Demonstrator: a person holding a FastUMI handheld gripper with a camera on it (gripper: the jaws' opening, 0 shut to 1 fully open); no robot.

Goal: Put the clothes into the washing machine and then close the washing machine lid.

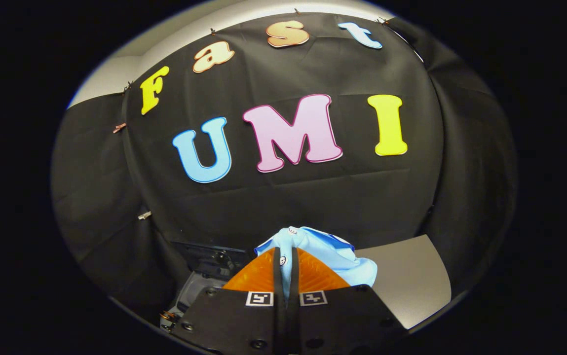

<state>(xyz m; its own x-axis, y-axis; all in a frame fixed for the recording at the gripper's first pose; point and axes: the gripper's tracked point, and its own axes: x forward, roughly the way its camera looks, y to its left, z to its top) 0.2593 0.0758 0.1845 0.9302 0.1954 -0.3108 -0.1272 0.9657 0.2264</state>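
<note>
Light-blue garment (320, 254) is clamped between the gripper (286, 268) fingers, bunched over their tips and held up off the grey table (406, 286); pickup looks done, loading into the washing machine and closing its lid remain.

A light blue garment (322, 254) is seen pinched between the closed fingers of the tool (286, 266); small white round buttons with dark dots are scattered over its cloth. Black-and-white square markers are borne on the tool's black body. The counter (411, 281) beside the garment is shown in pale grey. The booth's wall (313, 202) is draped in plain black cloth, and a dark, black-to-grey machine (204, 266) is seen below it.
</note>
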